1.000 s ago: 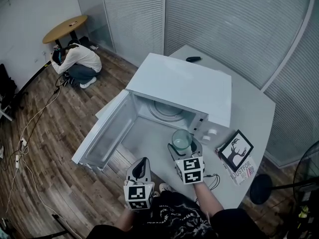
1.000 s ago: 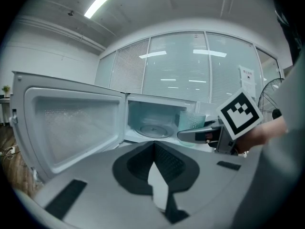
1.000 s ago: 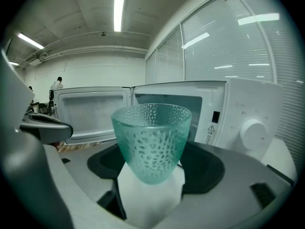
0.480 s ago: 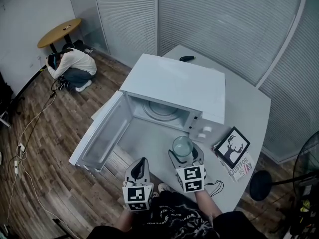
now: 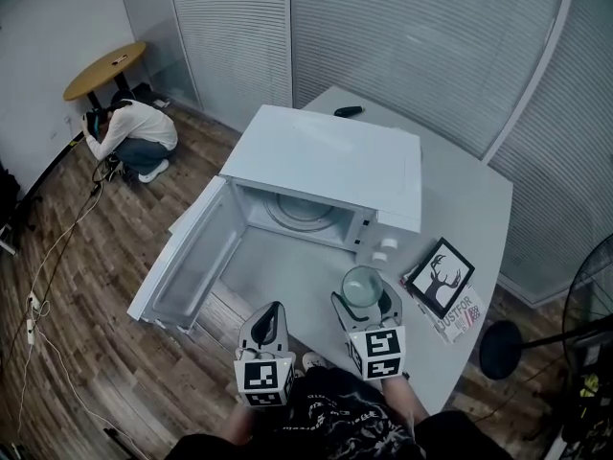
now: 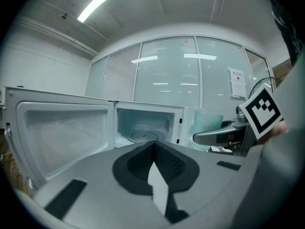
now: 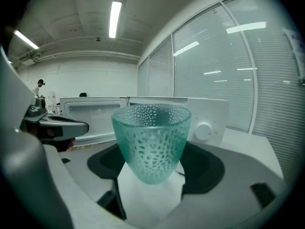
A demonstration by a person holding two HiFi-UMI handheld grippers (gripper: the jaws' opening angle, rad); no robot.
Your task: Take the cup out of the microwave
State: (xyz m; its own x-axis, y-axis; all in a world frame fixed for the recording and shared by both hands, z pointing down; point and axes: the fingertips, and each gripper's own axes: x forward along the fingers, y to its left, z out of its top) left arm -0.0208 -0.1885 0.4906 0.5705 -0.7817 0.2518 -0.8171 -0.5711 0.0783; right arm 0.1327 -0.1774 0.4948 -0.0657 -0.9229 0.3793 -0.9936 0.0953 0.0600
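Observation:
The white microwave (image 5: 326, 161) stands on the grey table (image 5: 460, 209) with its door (image 5: 182, 257) swung wide open to the left; its glass turntable (image 5: 302, 214) is bare. A green dimpled glass cup (image 5: 363, 286) hangs upright in front of the microwave's control side, with my right gripper (image 5: 365, 295) shut on it. In the right gripper view the cup (image 7: 151, 140) fills the space between the jaws. My left gripper (image 5: 275, 309) is shut on nothing, near the table's front edge, left of the cup. The left gripper view shows the open cavity (image 6: 143, 125) and the cup (image 6: 208, 123).
A framed deer picture (image 5: 442, 278) and a booklet (image 5: 462, 316) lie right of the cup. A black remote (image 5: 347, 111) sits behind the microwave. A person (image 5: 129, 132) crouches on the wooden floor by a round table (image 5: 103, 68). A fan (image 5: 589, 353) stands at right.
My right gripper has drawn the cup back from the microwave's front, toward me and slightly right. The left gripper has stayed where it was, shut.

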